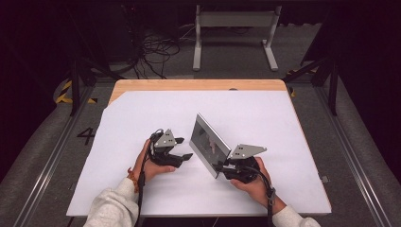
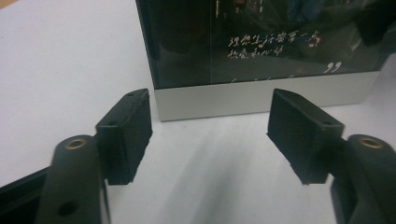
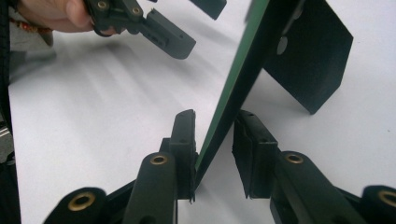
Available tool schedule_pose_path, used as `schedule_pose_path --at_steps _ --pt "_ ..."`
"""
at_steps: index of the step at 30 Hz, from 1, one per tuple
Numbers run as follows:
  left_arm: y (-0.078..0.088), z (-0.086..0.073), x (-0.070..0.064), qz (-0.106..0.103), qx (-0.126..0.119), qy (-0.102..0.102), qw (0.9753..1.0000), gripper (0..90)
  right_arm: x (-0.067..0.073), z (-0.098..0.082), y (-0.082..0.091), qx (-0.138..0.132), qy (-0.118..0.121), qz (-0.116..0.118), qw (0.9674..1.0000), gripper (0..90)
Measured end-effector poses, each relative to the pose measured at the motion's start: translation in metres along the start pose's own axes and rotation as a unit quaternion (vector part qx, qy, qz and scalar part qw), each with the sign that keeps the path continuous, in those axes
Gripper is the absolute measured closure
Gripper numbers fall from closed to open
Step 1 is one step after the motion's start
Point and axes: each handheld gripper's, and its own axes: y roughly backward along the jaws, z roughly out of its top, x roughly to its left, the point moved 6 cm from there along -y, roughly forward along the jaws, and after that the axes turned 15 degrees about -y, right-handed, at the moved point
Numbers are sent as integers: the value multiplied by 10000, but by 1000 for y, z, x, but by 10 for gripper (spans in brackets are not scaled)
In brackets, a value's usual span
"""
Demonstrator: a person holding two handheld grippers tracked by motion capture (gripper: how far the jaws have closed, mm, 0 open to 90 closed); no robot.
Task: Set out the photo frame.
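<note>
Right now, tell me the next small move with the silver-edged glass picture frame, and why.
Probably open the right gripper and back off: the silver-edged glass picture frame stands on the white table sheet with its black rear stand out, and the left gripper is open, clear of it.

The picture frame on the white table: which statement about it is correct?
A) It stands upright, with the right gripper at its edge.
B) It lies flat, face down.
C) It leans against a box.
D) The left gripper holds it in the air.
A: the picture frame stands upright on the table, its edge between the jaws of the right gripper; the left gripper is open, apart from it.
</note>
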Motion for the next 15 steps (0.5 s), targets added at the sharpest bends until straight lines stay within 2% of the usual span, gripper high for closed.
schedule_pose_path --at_steps 4,6,9,11,15 --pt "-4 3 6 -29 -7 17 10000 218 1 -4 3 -70 -66 -54 9999 705" --pt "-7 4 7 -26 -22 15 10000 212 0 -5 4 -109 -87 -79 9999 703" --pt "-12 4 10 -36 28 14 10000 197 2 -6 5 -156 -68 -29 9999 763" --pt "-14 4 12 -81 2 50 10000 190 3 -6 5 -152 -30 -76 9999 768" --pt "-17 6 15 -38 -87 129 9999 187 0 -6 6 -125 -58 -73 9999 778"
